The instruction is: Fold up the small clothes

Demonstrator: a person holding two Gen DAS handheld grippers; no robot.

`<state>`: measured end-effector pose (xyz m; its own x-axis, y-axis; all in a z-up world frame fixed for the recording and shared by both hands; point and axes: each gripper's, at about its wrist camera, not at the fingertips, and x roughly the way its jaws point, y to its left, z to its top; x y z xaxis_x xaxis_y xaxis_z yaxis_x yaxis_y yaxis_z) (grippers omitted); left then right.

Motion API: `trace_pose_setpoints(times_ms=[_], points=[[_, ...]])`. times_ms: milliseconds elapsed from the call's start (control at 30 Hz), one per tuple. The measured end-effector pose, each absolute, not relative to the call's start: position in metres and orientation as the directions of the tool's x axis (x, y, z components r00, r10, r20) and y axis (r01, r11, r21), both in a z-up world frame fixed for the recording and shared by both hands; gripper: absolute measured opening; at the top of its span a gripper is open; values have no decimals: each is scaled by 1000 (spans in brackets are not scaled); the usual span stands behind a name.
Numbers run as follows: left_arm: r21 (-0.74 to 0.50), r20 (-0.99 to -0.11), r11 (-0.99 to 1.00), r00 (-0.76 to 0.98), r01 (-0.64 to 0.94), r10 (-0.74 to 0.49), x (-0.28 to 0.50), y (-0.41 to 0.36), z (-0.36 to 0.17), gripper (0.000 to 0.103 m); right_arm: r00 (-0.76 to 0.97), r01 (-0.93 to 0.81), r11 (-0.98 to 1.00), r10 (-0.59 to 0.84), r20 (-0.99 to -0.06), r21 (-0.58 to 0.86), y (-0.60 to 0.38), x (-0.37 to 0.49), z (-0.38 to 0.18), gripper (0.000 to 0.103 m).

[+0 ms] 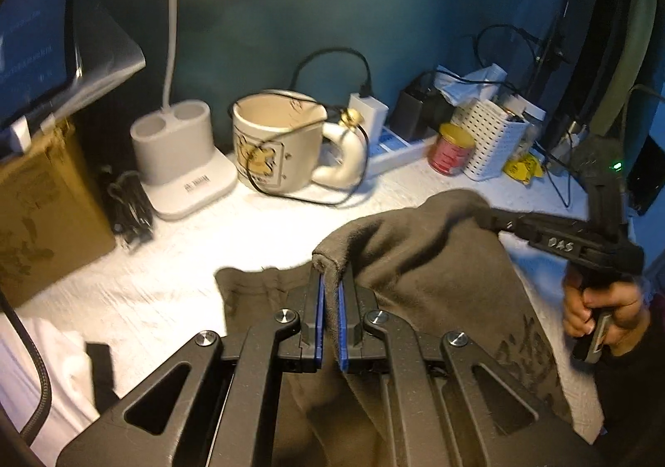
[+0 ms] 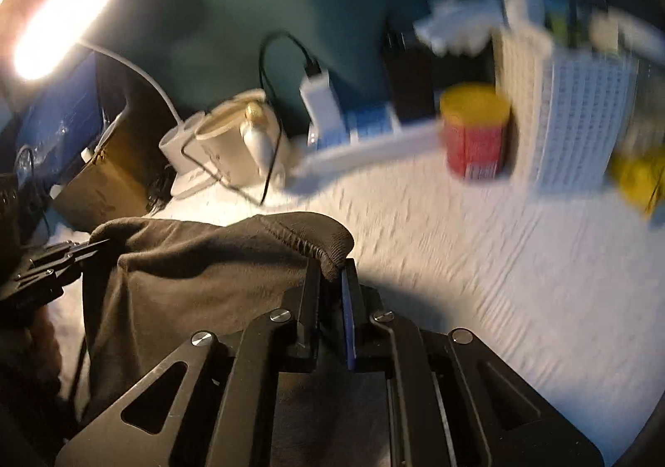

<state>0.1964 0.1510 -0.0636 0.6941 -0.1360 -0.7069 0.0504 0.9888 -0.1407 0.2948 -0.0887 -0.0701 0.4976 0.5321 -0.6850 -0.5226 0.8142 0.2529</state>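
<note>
You've got both the left gripper [image 1: 331, 296] and right gripper [image 2: 332, 284] clamped tight on the brown garment's [image 1: 436, 271] top edge, lifted over the white table [image 1: 249, 226]; swing back and it snags the mug [image 1: 276, 141] cable.

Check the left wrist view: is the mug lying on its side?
No, the mug stands upright on the white table, its open rim facing up.

Grey-brown garment [image 1: 436, 280] with dark print; white textured table cover [image 1: 166, 284]; cream mug [image 1: 274, 138] with yellow drawing; red jar [image 1: 451, 149], yellow lid; white perforated basket [image 1: 490, 138]; teal wall [image 1: 291, 1]
</note>
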Motion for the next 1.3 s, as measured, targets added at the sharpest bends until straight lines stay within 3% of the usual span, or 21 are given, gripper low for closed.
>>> trace_pose_setpoints(times_ms=[133, 333, 567, 733, 767, 800, 867, 1067, 1300], points=[[-73, -733, 997, 675, 38, -79, 209, 149, -75, 4, 515, -516, 832, 491, -703, 203, -84, 302, -81, 10], [-97, -818, 995, 571, -24, -66, 216, 157, -106, 9, 485, -483, 855, 439, -756, 187, -80, 307, -107, 10], [-134, -807, 989, 586, -62, -72, 182, 159, -94, 16, 474, -464, 863, 433, -766, 200, -88, 305, -105, 11], [-190, -798, 982, 582, -2, -153, 155, 142, -88, 17, 472, -452, 871, 415, -778, 191, -95, 296, -99, 22], [-233, -794, 972, 573, 20, -202, 146, 139, -89, 23, 467, -454, 870, 418, -779, 195, -97, 293, -97, 25], [-268, -791, 963, 562, 34, -240, 139, 137, -90, 36, 469, -456, 868, 423, -775, 197, -99, 288, -94, 31], [-301, -790, 952, 546, 51, -279, 126, 131, -91, 46, 475, -459, 867, 424, -771, 194, -102, 280, -91, 35], [-375, -799, 926, 491, 46, -348, 93, 118, -99, 46, 472, -468, 863, 425, -772, 188, -110, 251, -86, 35], [-371, -819, 927, 454, 49, -352, 74, 103, -113, 46, 456, -471, 860, 427, -781, 196, -118, 210, -82, 35]])
